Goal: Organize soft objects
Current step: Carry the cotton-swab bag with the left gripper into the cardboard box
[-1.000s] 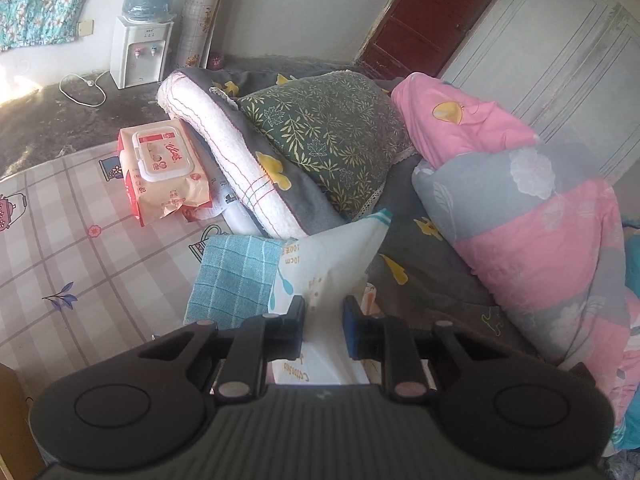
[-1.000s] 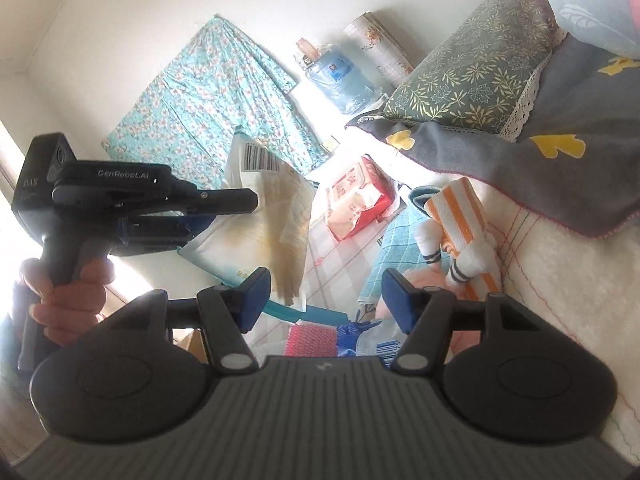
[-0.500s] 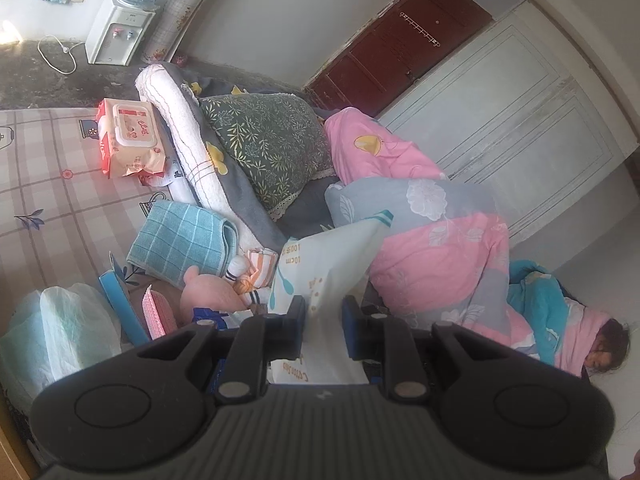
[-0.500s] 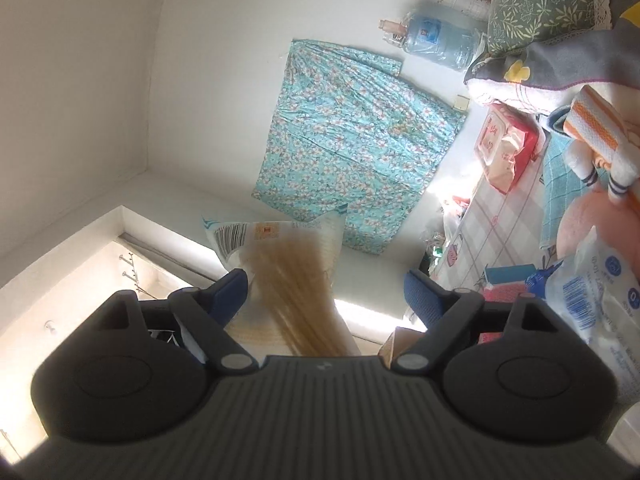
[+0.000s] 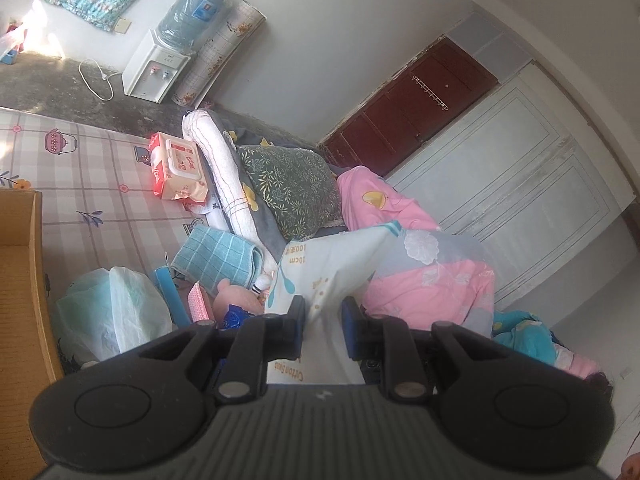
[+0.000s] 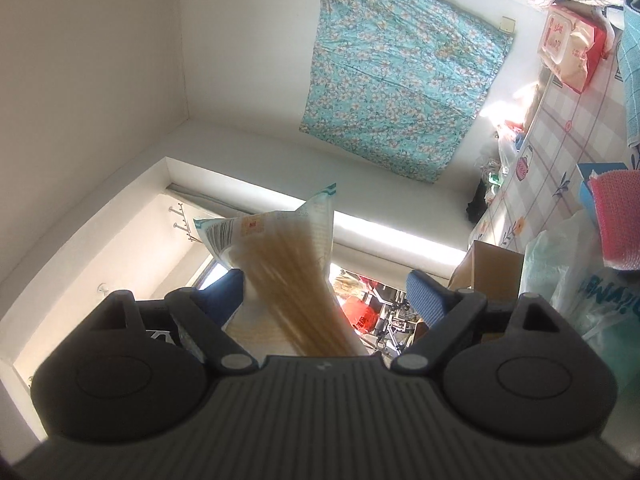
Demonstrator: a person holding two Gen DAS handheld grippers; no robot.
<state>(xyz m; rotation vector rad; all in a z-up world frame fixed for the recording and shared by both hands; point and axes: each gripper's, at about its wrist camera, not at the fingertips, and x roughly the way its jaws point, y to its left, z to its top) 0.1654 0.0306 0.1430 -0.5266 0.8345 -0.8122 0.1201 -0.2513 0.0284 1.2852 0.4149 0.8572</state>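
My left gripper [image 5: 323, 318] is shut on a white cotton-swab bag [image 5: 320, 276] and holds it up above the bed. The same bag [image 6: 280, 256], with tan sticks inside, shows in the right wrist view between the fingers of my right gripper [image 6: 325, 292], which is open and tilted up toward the wall. On the bed lie a teal checked towel [image 5: 218, 254], a pink plush toy [image 5: 232, 298], a red wet-wipes pack [image 5: 176, 166], a green leaf pillow [image 5: 292, 190] and a pink-grey quilt [image 5: 432, 276].
A cardboard box [image 5: 20, 280] stands at the left by the bed. A white plastic bag [image 5: 112, 312], a blue bar [image 5: 172, 296] and a pink sponge [image 6: 616, 220] lie near it. A water dispenser [image 5: 160, 60] stands by the far wall.
My left gripper has lifted the bag and swung left, so the cardboard box came into view. My right gripper tilted further up, toward the wall and window.
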